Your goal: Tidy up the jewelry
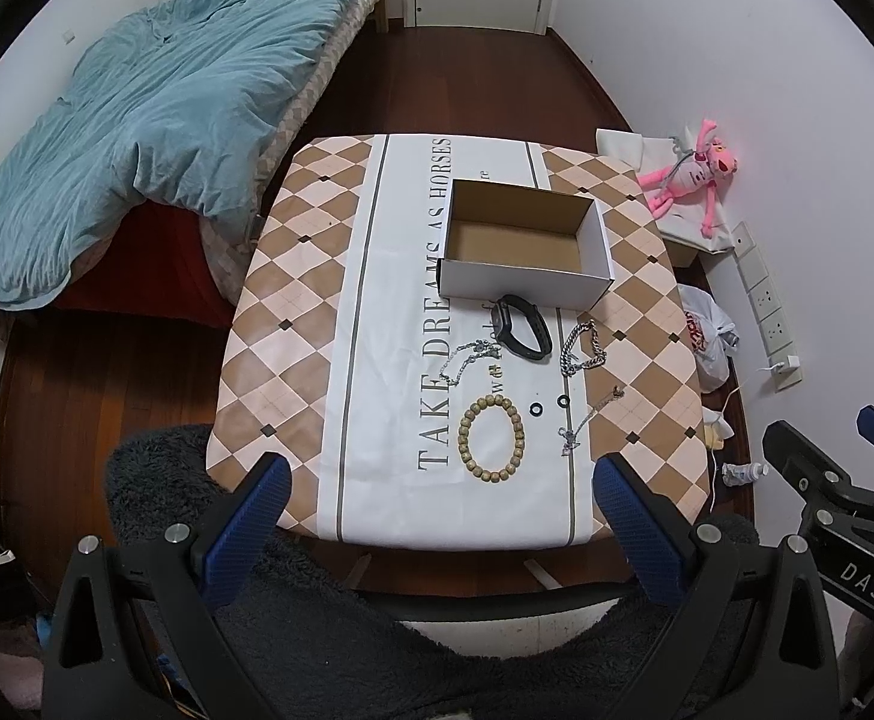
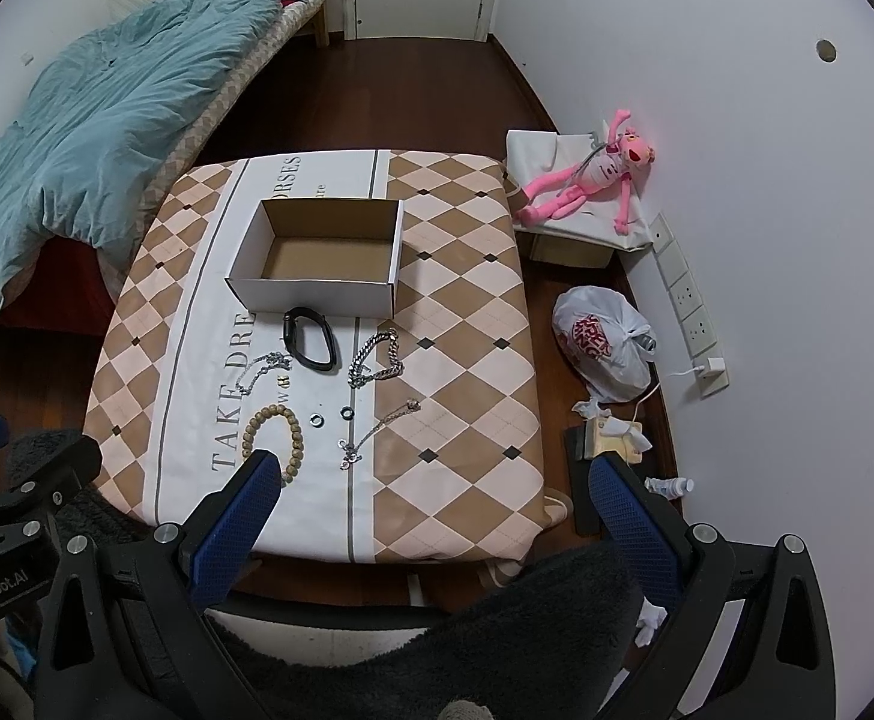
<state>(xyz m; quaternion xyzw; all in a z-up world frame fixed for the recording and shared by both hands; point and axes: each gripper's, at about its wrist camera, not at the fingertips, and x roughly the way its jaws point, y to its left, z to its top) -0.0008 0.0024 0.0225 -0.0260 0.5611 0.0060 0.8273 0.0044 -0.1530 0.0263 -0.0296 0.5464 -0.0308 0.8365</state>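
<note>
An empty white cardboard box stands open on the table. In front of it lie a black wristband, a thick silver chain bracelet, a thin silver chain, a wooden bead bracelet, two small rings and a thin necklace. My left gripper and right gripper are both open and empty, held above the table's near edge.
The table carries a checked cloth. A bed with a blue duvet is at left. A pink plush toy, a plastic bag and wall sockets are at right. A grey fluffy seat is below.
</note>
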